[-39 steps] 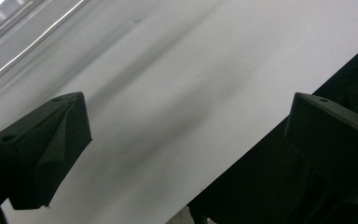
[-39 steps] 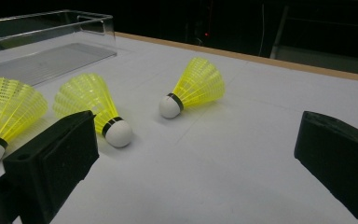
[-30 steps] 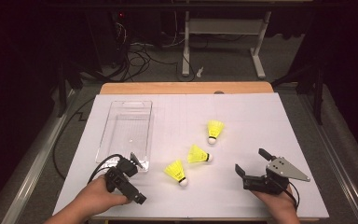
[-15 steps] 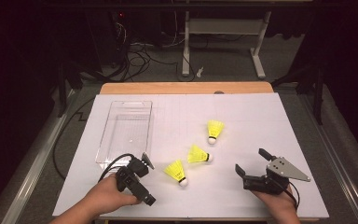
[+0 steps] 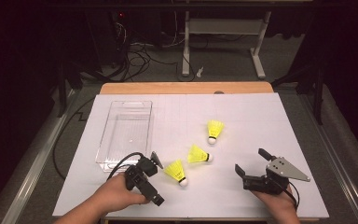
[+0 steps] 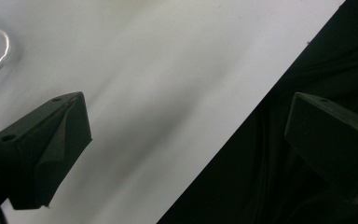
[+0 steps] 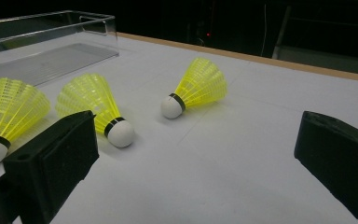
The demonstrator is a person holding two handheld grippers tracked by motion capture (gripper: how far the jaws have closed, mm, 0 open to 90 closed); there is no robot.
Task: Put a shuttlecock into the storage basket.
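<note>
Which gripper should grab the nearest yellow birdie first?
Probably the left gripper: it sits open right beside the nearest birdie, next to the clear box. The right gripper is open too, but farther away.

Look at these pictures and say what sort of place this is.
Probably a lab or recording room: a table under a white cover, dark curtains around it, loose cables on the floor behind, and a desk frame.

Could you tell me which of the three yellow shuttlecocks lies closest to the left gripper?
The nearest shuttlecock, lowest in the high view, just right of the left gripper. The middle shuttlecock and the far shuttlecock lie farther off.
</note>
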